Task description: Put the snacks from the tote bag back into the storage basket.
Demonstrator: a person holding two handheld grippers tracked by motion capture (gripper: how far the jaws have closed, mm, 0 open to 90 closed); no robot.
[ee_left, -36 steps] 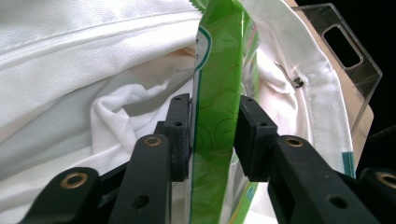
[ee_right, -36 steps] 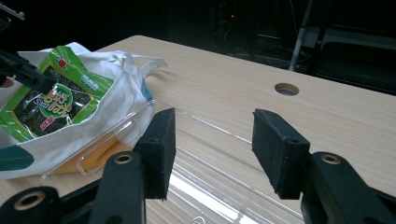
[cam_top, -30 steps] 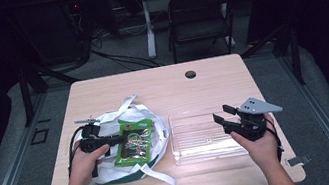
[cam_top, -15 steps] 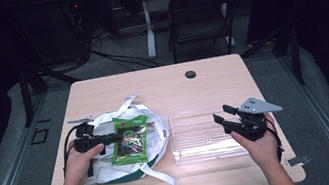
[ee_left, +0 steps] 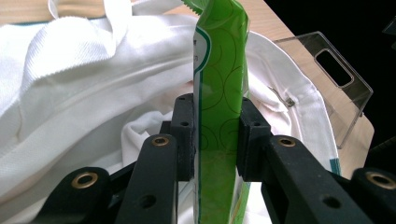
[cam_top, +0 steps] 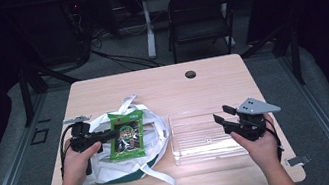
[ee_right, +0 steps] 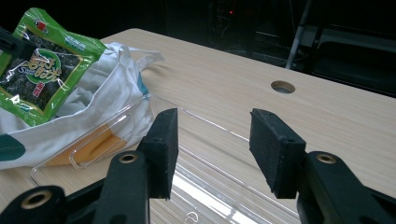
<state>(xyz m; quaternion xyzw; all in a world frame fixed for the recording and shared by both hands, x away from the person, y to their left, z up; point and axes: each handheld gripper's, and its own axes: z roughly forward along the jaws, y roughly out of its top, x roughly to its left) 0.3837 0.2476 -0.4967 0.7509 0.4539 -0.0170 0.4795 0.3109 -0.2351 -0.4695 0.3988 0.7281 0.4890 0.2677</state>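
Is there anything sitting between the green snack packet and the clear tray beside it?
Nothing visible blocks the way. The left gripper holds the green snack packet above the white bag. Only the bag's rim and strap lie between it and the clear tray, which looks empty.

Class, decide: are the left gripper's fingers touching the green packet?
Touching. In the left gripper view, both fingers of the left gripper press flat on opposite faces of the green packet, with no gap on either side.
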